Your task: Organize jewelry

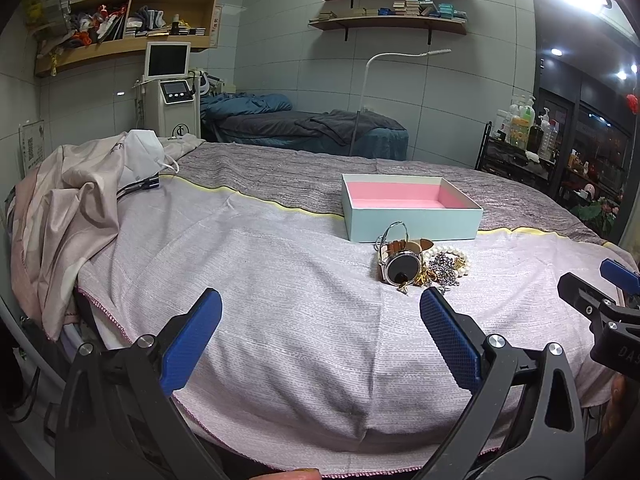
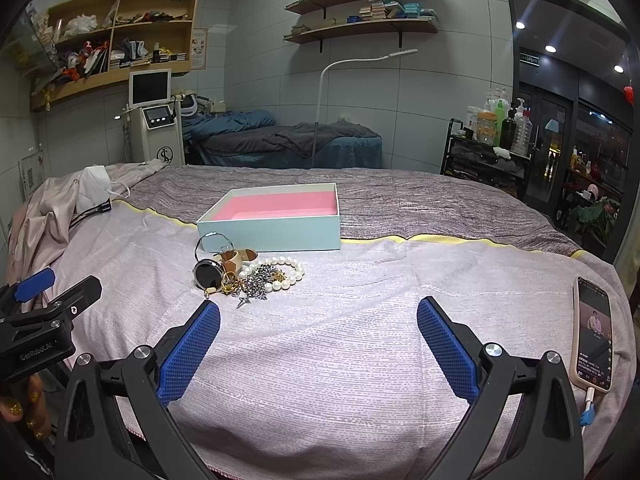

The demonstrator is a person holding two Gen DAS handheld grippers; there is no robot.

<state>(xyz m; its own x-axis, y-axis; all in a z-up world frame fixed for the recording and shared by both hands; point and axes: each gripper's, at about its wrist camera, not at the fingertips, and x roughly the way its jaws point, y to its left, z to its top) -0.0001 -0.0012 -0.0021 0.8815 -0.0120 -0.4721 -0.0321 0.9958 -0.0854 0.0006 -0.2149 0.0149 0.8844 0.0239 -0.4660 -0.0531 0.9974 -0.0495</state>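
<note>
Both the left gripper (image 1: 320,312) and right gripper (image 2: 318,320) hover with fingers spread wide, empty, above the bed (image 1: 260,280). Ahead, the jewelry pile (image 2: 250,272) lies just before the pink-lined box (image 2: 276,216). A phone (image 2: 594,340) lies right.

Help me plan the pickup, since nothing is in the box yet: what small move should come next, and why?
Probably ease the right gripper forward toward the jewelry pile. Both grippers are open and empty, the pile lies just ahead of its left finger, and the pink-lined box behind the pile holds nothing.
</note>
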